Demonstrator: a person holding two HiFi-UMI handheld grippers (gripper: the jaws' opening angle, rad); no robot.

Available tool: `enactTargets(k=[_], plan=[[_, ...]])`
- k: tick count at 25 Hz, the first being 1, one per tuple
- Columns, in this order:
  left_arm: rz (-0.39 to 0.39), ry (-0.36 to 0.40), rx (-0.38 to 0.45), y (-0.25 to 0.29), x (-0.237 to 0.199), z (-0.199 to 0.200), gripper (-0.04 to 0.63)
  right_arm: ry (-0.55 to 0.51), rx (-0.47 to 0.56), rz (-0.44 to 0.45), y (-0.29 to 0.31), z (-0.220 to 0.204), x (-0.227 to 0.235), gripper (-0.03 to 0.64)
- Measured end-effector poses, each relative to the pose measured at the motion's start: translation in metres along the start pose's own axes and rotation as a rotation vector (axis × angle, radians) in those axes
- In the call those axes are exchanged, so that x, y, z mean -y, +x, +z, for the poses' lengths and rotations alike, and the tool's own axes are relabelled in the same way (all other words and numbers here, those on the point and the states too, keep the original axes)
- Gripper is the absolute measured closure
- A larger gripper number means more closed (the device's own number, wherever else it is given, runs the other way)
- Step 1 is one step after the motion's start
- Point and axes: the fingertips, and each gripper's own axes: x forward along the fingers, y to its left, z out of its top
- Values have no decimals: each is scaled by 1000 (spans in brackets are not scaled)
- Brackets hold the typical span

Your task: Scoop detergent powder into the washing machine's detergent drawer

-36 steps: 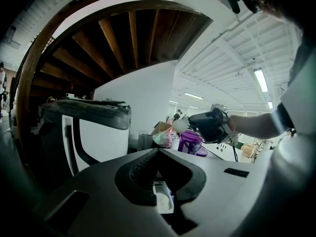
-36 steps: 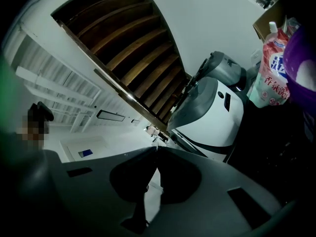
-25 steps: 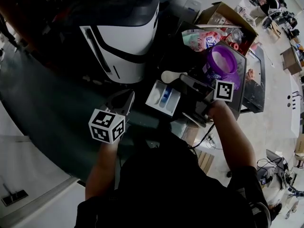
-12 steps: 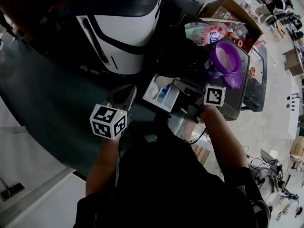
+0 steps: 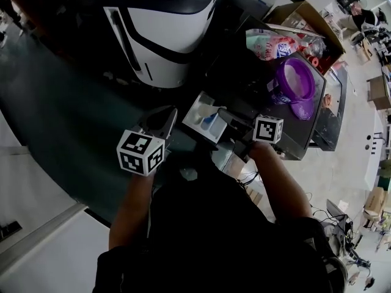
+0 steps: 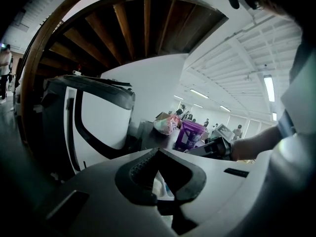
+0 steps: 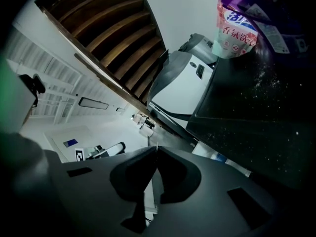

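The white detergent drawer [image 5: 204,119] with a blue insert stands pulled out from the dark-topped washing machine [image 5: 244,81]. My right gripper [image 5: 221,113] reaches over the drawer from the right, shut on the thin handle of a white scoop [image 5: 211,111]; in the right gripper view only a white sliver shows at the gripper's [image 7: 157,149] tips. My left gripper [image 5: 164,121] hovers just left of the drawer, shut and empty, its tips [image 6: 158,151] meeting. The open purple detergent tub [image 5: 294,79] stands on the machine's top at the right.
A pink detergent bag [image 5: 272,43] lies behind the tub, and the tub's lid [image 5: 303,109] in front of it. An open cardboard box [image 5: 302,14] sits further back. A large white-and-black appliance [image 5: 168,32] stands to the left of the washing machine.
My right gripper has carried the scoop left and down from near the tub to over the drawer. The left gripper has stayed beside the drawer.
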Motion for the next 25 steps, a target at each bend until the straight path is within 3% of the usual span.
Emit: enactTargets(k=[13,25], plan=[[3,-33,-7,-12,1,-24,588,-121,-77,-108,19,-31,12,598],[5,-35,9,-32,-6,-25,588,-349,-158,-234,34,-38,19,598]])
